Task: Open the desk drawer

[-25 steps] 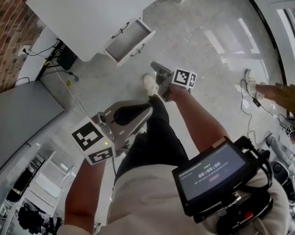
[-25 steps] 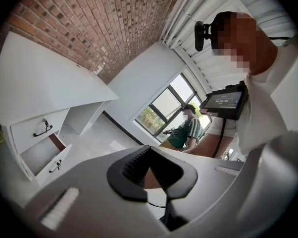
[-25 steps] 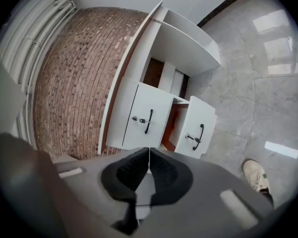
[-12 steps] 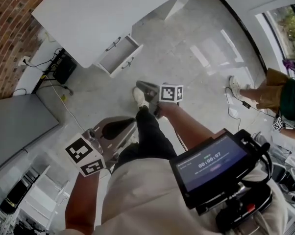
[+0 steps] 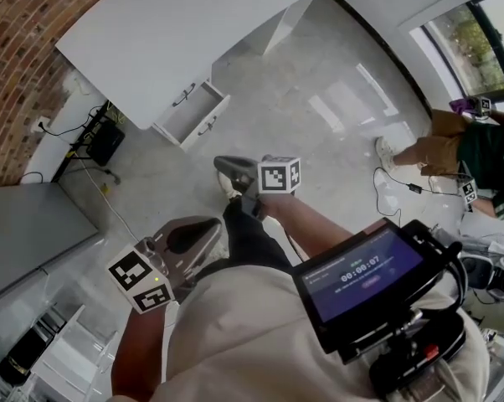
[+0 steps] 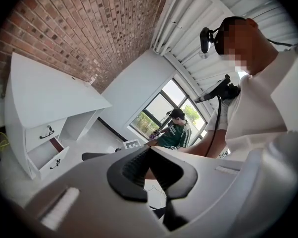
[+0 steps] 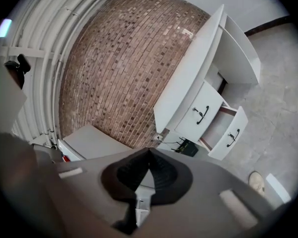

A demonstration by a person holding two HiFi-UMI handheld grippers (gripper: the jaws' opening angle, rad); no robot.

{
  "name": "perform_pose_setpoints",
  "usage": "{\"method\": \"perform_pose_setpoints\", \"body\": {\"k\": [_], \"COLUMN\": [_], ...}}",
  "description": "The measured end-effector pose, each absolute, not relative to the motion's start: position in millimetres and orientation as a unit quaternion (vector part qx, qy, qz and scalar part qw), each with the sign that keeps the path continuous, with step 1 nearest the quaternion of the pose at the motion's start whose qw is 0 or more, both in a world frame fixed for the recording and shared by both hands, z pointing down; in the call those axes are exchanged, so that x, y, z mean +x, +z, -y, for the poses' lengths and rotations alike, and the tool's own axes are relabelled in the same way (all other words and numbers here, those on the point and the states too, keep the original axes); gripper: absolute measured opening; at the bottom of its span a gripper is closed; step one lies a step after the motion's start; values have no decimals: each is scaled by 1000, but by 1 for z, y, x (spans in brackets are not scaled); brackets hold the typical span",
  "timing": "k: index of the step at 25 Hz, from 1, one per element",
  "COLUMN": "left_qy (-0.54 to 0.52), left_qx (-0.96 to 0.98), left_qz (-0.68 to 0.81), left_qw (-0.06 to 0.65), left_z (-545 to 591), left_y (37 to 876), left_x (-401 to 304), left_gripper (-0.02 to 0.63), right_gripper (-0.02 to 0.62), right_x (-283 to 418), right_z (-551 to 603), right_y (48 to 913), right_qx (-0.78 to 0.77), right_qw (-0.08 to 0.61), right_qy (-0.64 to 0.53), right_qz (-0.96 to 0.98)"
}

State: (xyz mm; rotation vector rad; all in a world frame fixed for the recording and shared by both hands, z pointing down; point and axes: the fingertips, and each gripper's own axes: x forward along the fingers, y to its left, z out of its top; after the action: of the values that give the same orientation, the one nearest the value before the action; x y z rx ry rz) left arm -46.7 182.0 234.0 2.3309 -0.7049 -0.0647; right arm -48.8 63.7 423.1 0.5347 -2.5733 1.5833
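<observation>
A second person (image 5: 474, 153) stands off to my right by the window (image 5: 478, 32), well apart from the desk, with a cable (image 5: 403, 189) trailing on the floor near their shoe. A black box (image 5: 101, 141) with wires sits against the brick wall (image 5: 18, 48), just beside the desk's left end. A grey tabletop (image 5: 26, 224) fills the near left, and a screen (image 5: 361, 279) hangs at my chest. Between me and the drawer fronts I see only pale floor (image 5: 319, 99) and my own shoe (image 5: 228, 184).

The white desk (image 5: 177, 23) stands against the brick wall. Its lower drawer (image 5: 189, 115) is pulled out, its pale inside open to view, with a dark handle on its front. The upper drawer (image 7: 203, 114) above it sits shut and flush, with a matching handle.

My left gripper (image 5: 212, 224) hangs low by my knee, clenched on nothing, pads meeting at the tips. My right gripper (image 5: 223, 164) reaches further forward, toward the desk, likewise clenched and empty. Both are well apart from the drawers.

The open drawer's front juts past the desk's edge into the floor space. Wide bare floor runs in front of the desk and off to its right.
</observation>
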Motion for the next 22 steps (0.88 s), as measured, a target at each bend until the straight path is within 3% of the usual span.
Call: {"method": "perform_pose_setpoints", "body": {"k": [22], "left_qy": [-27], "left_qx": [906], "left_qz": [257], "left_qw": [334], "left_z": [-195], "left_y": [217], "left_x": [-75], "left_gripper": [6], "right_gripper": [3], "right_x": [-85], "right_z": [-89], "right_y": [334], "right_qx": [133], "right_qw": [13], "right_qy": [476], "right_qz": [869]}}
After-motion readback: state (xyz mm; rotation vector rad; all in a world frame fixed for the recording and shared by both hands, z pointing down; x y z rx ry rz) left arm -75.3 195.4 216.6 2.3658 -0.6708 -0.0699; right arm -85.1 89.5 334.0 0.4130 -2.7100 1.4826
